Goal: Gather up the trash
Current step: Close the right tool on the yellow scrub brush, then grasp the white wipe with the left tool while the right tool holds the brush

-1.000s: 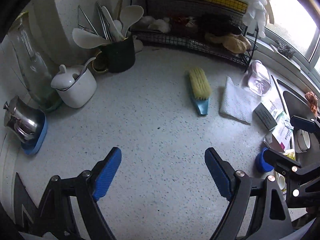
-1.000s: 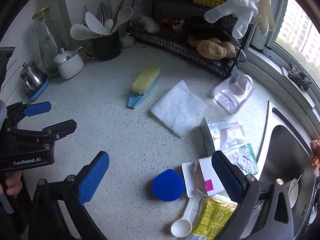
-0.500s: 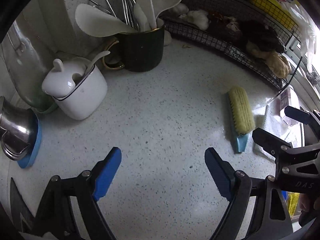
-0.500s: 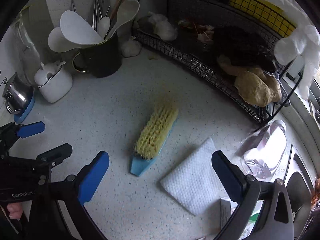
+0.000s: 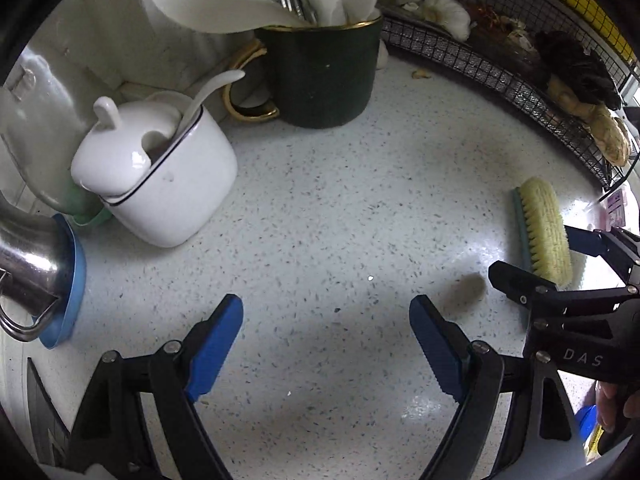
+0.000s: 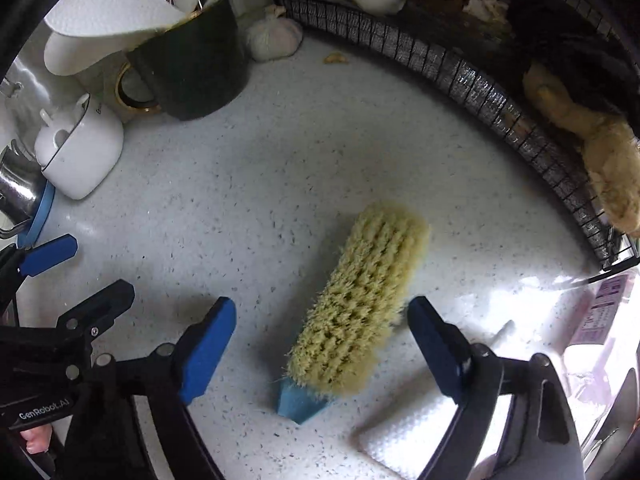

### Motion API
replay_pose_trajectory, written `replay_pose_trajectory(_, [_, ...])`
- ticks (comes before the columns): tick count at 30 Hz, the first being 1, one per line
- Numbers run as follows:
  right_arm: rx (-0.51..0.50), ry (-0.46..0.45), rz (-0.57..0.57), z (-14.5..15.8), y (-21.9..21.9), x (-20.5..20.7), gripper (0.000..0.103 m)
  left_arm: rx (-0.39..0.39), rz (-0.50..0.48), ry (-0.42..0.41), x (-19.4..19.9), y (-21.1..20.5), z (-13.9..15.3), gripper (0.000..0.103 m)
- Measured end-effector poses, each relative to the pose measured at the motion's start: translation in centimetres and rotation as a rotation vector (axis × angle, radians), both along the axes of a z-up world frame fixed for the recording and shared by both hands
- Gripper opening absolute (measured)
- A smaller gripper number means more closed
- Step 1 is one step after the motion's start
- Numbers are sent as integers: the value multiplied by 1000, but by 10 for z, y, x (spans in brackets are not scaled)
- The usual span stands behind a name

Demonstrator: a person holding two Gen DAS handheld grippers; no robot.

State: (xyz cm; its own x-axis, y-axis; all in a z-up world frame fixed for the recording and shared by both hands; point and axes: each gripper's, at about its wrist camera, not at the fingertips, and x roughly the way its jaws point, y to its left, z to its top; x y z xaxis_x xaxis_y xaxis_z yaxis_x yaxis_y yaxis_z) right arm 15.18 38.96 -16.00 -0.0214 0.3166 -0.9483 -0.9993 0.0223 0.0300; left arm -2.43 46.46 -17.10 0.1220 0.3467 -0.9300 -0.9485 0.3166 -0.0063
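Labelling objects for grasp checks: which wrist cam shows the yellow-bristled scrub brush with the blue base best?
Right wrist view: the yellow-bristled scrub brush with the blue base lies near centre frame, bristles up, whole length visible between the open right gripper fingers. Left wrist view shows it small at the right edge, partly hidden behind the right gripper.

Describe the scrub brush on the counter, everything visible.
The scrub brush has a blue plastic-looking body tapering to a pointed end and dense pale-yellow bristles facing up. It lies flat and diagonal on the speckled counter, pointed end toward the camera, between the open right claw fingers, untouched. A white cloth lies beside it.
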Motion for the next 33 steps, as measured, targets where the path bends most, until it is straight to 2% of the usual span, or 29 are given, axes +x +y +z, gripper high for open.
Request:
replay_pose_trajectory(3, [5,-11,6,-1,1,-2,81,-10,13,-15,-3,-1,1,84])
replay_pose_trajectory(5, [15,-43,14,1,-2,-3,61,2,11,-2,-3,-5,2,84])
replay_pose_trajectory(6, [15,-40,13,2,-3,-3,56,5,10,-1,-3,-8,3,84])
replay_pose_trajectory(7, [15,-38,14,3,-4,-3,46,6,9,-3,-4,-9,5,84])
replay_pose_trajectory(11, [10,-8,5,3,-12,0,39,3,-2,-34,-6,-18,13,84])
replay_pose_trajectory(14, [28,-3,-19,10,-27,5,38,20,-33,-40,-5,-32,22,84])
replay_pose_trajectory(19, [90,-12,-88,40,-61,29,38,44,-103,-77,12,-54,41,84])
replay_pose_trajectory(24, [170,-42,-213,69,-103,59,38,75,-247,-97,52,-78,65,84])
replay_pose_trajectory(26, [180,-46,-276,77,-119,58,38,73,-298,-107,66,-83,67,84])
replay_pose_trajectory(33, [159,-67,-435,76,-158,88,38,25,-449,-129,123,-90,63,84])
